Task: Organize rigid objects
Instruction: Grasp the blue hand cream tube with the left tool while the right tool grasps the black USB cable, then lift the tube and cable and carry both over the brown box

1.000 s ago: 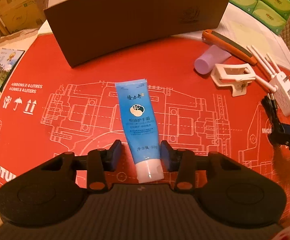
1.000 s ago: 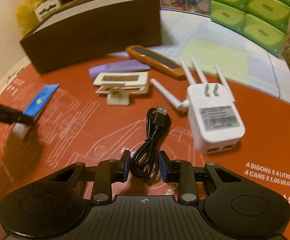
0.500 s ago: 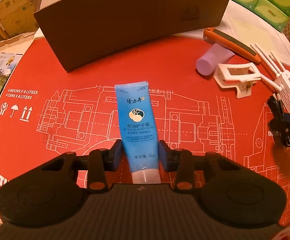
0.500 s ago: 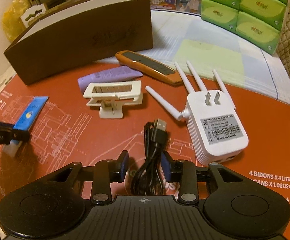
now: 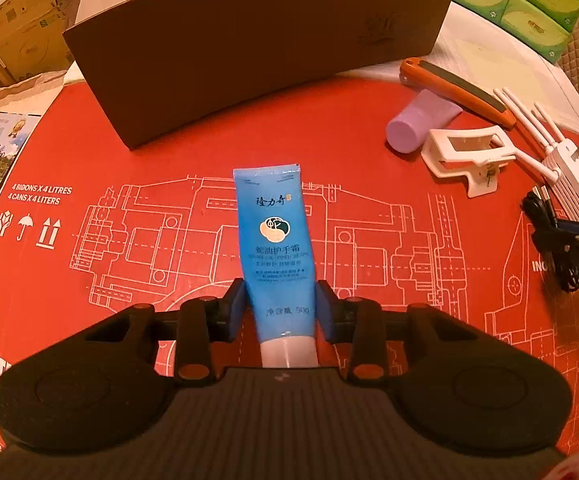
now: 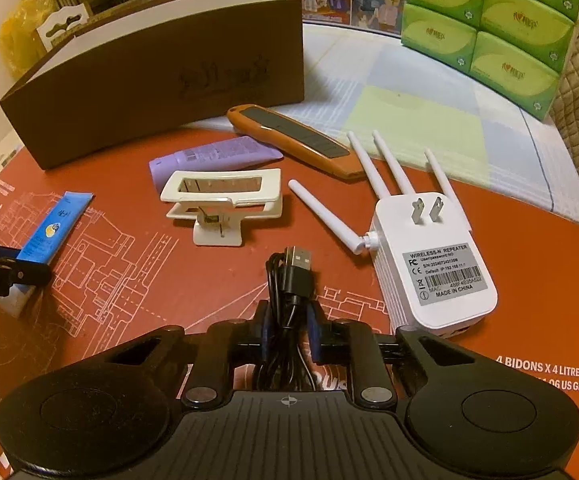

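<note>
The tabletop point(image 5: 369, 152) under a red printed sheet fills both views, its far edge covered by a pale cloth. At the back stands a long brown box point(image 5: 249, 48), open on top; what it holds cannot be seen from either camera. Green tissue packs point(image 6: 489, 28) are stacked at the far right, partly cut off by the frame.

Nearer, a white wireless repeater point(image 6: 433, 264) lies on its back, plug prongs up, antennas pointing away. Beyond it lie an orange-and-black utility knife point(image 6: 293, 140), a purple tube point(image 6: 213, 158) and, just in front of that tube, a white clip point(image 6: 221, 200).

The blue hand-cream tube point(image 5: 275, 248) lies flat on the red sheet, crimped end pointing to the box. The left hand-held gripper point(image 5: 280, 308) has its fingers pressed against both sides of the tube near the white cap, whose end is hidden under the gripper body.

The right hand-held gripper point(image 6: 287, 328) is clamped on a coiled black USB cable point(image 6: 289, 280); the plug sticks out forward, and the rest of the coil is hidden beneath the gripper.
</note>
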{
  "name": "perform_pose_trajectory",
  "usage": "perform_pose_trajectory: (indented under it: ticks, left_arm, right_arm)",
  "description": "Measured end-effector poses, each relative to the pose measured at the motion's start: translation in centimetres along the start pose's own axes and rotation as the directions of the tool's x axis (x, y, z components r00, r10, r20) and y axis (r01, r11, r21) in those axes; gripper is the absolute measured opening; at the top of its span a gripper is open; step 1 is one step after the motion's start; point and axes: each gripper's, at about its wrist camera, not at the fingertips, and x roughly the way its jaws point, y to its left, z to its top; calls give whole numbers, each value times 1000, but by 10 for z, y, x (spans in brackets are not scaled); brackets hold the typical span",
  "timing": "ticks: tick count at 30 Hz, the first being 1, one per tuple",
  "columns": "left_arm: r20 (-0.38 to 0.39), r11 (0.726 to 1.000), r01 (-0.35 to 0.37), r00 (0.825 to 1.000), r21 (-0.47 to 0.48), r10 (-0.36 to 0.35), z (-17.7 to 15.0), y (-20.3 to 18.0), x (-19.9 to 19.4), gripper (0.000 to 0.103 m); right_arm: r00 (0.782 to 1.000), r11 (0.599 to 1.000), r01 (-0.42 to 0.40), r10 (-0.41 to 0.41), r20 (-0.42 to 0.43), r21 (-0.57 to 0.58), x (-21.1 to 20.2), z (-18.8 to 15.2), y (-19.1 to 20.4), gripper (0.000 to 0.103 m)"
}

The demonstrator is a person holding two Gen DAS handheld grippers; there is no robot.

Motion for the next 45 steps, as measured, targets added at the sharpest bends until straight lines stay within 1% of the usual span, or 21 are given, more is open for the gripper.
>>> perform_pose_trajectory:
  ticks: [7,11,18,23,29,35,41,45]
  left_arm:
    - [-3,999,31,1000,16,-31,-9,-2,-7,30]
    - [20,999,39,999,25,-39,-12,-3,-17,30]
    - [62,999,39,997,3,-40,-9,4,-36,30]
    - [110,999,52,993,-4,-51,-3,5,-56,30]
    - [176,997,78,981,-7,-76,12,8,-81,30]
    - [246,995,95,965,-9,-90,33,12,-103,30]
    - [292,996,85,953,-14,-77,57,22,-112,30]
    - [317,997,68,947,-27,-56,76,34,-113,30]
  right_arm:
    - [1000,1000,-22,22,-10,8,-4,-3,3,14]
    - [999,999,-49,49,-5,15,-11,-3,5,10]
    - [995,994,-103,103,19,19,-26,2,12,10]
    - [989,990,-140,139,55,16,-39,11,19,10]
    - [978,982,-186,184,100,15,-52,31,28,10]
    - [964,974,-228,225,144,5,-62,55,36,10]
    - [949,967,-256,254,185,-14,-63,90,42,10]
    - [942,966,-255,256,216,-35,-61,116,46,10]
